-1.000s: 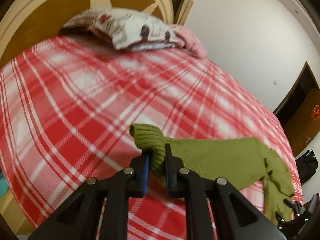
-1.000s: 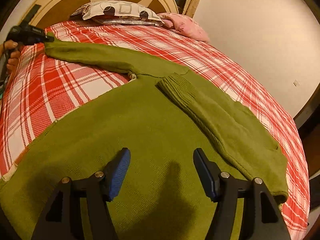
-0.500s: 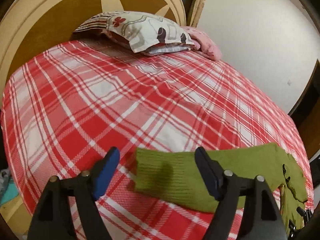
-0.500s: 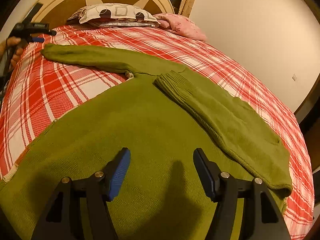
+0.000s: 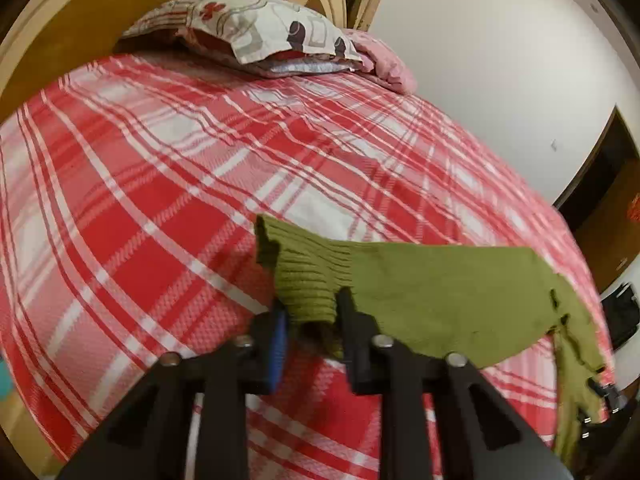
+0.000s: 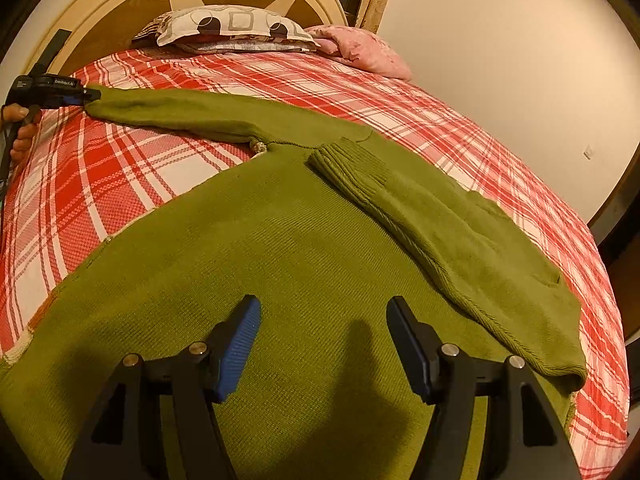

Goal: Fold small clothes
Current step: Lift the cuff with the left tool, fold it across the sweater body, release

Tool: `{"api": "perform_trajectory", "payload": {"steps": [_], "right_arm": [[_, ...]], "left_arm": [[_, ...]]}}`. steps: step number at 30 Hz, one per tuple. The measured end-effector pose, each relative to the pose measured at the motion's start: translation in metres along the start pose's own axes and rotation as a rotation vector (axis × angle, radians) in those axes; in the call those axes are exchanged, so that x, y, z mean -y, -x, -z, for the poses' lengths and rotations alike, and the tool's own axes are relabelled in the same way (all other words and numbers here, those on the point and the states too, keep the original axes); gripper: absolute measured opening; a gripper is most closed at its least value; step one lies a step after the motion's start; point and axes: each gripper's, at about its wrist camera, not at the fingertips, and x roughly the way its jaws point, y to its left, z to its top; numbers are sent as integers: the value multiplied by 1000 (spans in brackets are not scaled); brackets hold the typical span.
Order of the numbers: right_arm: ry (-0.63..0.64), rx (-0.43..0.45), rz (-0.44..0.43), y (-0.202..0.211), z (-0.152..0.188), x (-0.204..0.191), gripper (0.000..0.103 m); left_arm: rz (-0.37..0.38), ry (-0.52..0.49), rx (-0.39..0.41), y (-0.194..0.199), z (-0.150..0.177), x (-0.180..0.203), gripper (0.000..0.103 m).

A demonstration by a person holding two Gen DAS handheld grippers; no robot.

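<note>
An olive-green knit sweater (image 6: 280, 264) lies spread on the red-and-white plaid bed (image 6: 120, 184). Its right sleeve (image 6: 452, 232) is folded across the body. Its left sleeve (image 6: 192, 114) stretches out to the far left. My left gripper (image 5: 310, 312) is shut on that sleeve's ribbed cuff (image 5: 304, 276), with the sleeve (image 5: 448, 300) trailing to the right. The left gripper also shows in the right wrist view (image 6: 86, 96), at the sleeve's end. My right gripper (image 6: 322, 328) is open and empty, hovering low over the sweater's body.
Patterned pillows (image 5: 256, 36) and a pink pillow (image 6: 360, 52) lie at the wooden headboard (image 6: 132, 20). A white wall (image 6: 500, 60) and a dark doorway (image 5: 600, 184) are on the right. The bed's left edge drops off near my left hand.
My left gripper opened and let the cuff drop onto the bed half a second ago. It has now closed on the cuff again. The right gripper has stayed open over the sweater.
</note>
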Motion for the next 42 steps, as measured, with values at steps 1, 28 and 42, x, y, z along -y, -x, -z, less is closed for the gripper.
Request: {"api": "perform_trajectory", "payload": {"steps": [1, 28, 42], "right_arm": [[1, 1, 2, 0, 0, 0, 66], [-82, 59, 4, 36, 0, 21, 66], [-164, 93, 31, 74, 30, 55, 66]], "left_arm": [[-2, -1, -6, 1, 1, 0, 16], [277, 56, 137, 68, -46, 101, 9], [442, -60, 174, 86, -63, 225, 9]]}}
